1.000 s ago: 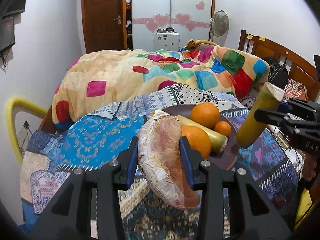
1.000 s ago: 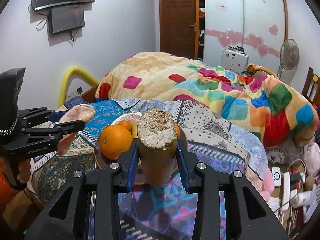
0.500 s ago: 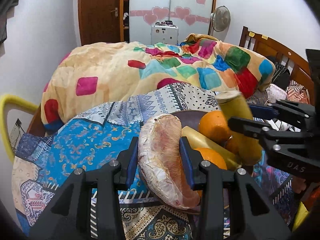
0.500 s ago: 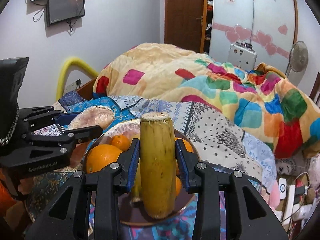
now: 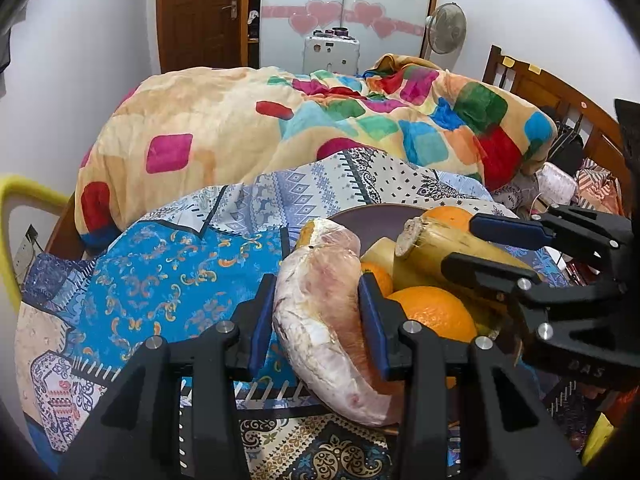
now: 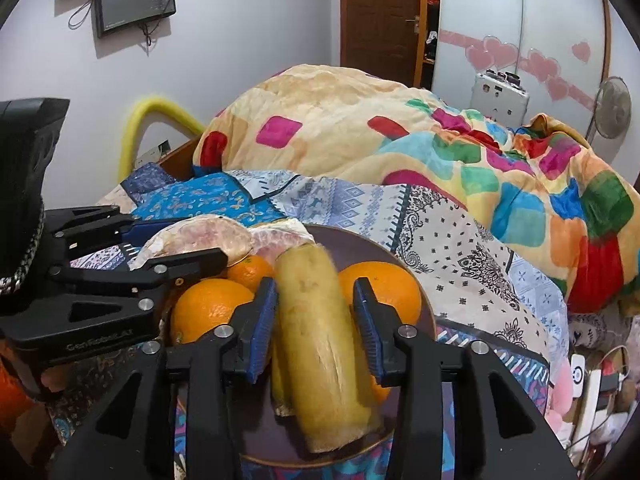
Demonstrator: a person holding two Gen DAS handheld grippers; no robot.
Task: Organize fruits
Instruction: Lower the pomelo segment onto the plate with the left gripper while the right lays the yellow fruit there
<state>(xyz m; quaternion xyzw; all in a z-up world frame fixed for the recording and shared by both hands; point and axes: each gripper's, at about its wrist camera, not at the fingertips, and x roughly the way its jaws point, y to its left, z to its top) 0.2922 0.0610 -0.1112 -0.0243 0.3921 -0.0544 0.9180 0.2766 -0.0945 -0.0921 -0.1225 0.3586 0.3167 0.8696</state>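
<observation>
1. Far left: yellow padded rail [image 5: 24, 196] against a white wall, at the bed's left edge. Higher up on that wall, in the right wrist view, a dark wall screen [image 6: 136, 0].
2. Near left to centre: patterned bedsheet [image 5: 180, 272], blue and grey, rumpled but low. Widest open stretch for moving, bare out to the left edge.
3. Far centre: heaped colourful quilt [image 5: 240, 128] across the bed's whole width, closing off the far side. Behind it a wooden door [image 5: 200, 12], a wardrobe with pink hearts [image 5: 344, 8] and a white case [image 5: 330, 54].
4. Near centre: left gripper [image 5: 316, 300] narrowly open and clamped on a wrapped pomelo wedge [image 5: 320, 264], held over the near-left rim of the purple plate [image 5: 372, 216].
5. On the plate: a large orange [image 5: 436, 312] just right of the wedge, two more oranges, one large [image 6: 384, 284] and one small [image 6: 250, 270], and a second pomelo wedge [image 6: 276, 240] at the far-left rim. Crowded, with little bare plate apart from the far part.
6. Right of centre: right gripper [image 6: 312, 300], jaws just opened a little, pads just off the sides of a yellow stalk [image 6: 320, 340] lying lengthwise between them on the plate, atop another stalk [image 6: 280, 392].
7. Far right: standing fan [image 5: 446, 32], wooden headboard [image 5: 560, 96], clutter beside the bed's right edge; tight there.
</observation>
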